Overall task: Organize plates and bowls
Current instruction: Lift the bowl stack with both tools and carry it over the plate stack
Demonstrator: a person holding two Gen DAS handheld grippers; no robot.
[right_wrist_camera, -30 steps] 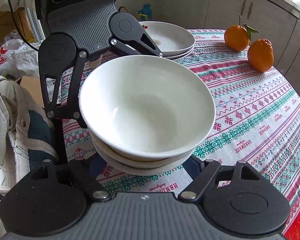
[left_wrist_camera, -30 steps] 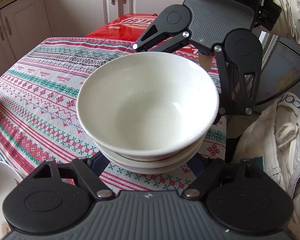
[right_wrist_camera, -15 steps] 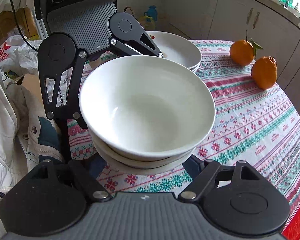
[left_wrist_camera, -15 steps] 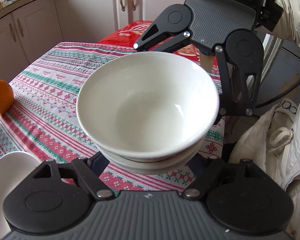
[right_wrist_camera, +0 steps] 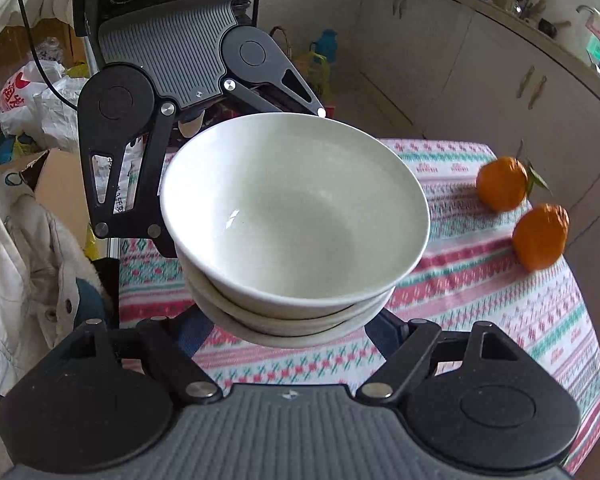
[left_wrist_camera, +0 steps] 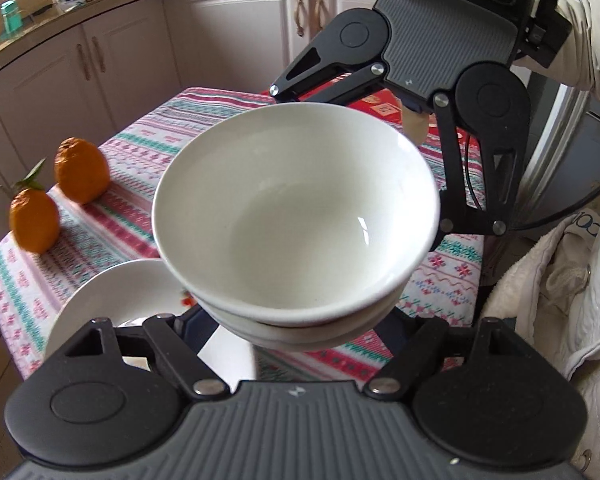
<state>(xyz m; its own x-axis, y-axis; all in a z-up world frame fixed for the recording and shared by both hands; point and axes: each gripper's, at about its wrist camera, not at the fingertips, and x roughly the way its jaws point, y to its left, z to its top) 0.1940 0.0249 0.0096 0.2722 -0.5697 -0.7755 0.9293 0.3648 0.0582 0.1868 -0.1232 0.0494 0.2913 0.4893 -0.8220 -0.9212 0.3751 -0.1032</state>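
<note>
A stack of nested glossy white ceramic bowls hangs in the air above the table with the red, green and white patterned cloth, carried between two black two-finger tools. The left gripper has its jaws spread wide and cradling the lower bowls of the stack from the near side; the right gripper does the same from the opposite side, jaws just as wide, pressed against the stack's underside. Each tool shows across the bowls in the other's camera.

Everything else sits relative to that stack. Below it and to its left in the left wrist view, a white shallow plate rests on the cloth, partly under the bowls. Farther off, near the cloth's far edge, two oranges stand just beside each other, one with a green leaf. Beyond the stack run pale kitchen cabinets. A person's white quilted jacket hangs close beside the bowls.
</note>
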